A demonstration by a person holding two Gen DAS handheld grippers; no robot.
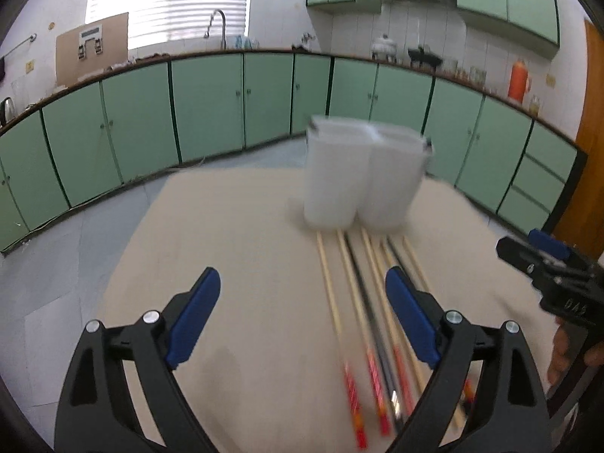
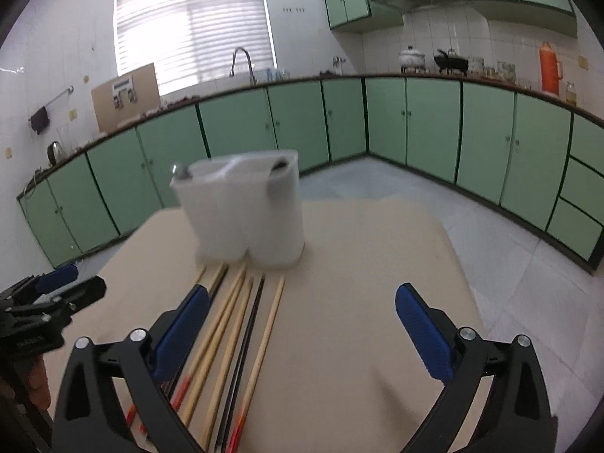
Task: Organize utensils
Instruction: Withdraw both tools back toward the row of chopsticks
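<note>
Left gripper: While its two blue fingers stand wide apart, the left gripper (image 1: pixel 302 317) holds nothing and hangs over the tan table (image 1: pixel 234 234).
Right gripper: The right gripper (image 2: pixel 302 334) is wide apart too, with nothing between its fingers; in the left view it shows at about 3 o'clock.
Chopsticks: The chopsticks (image 1: pixel 353 294) lie flat on the table in a tight row, some light wood with red ends and some dark; they run from 6 o'clock up toward 12 o'clock, and their far tips stop just in front of the holder.
Holder: The white holder (image 2: pixel 245 215) stands upright at about 12 o'clock in the right view, and it has more than one pocket; something grey pokes out at its rim, too blurry to name.
Risk of rolling: The sticks are thin and round, so a nudge from a finger could likely roll them off the table edge.
Risk of grabbing too many: They lie so close together that a pinch may catch two or three sticks.
Risk of tipping: The holder looks light, so a poke from a long stick might knock it over.
Risk of bumping: Both grippers are near the same sticks, so they could hit each other.
</note>
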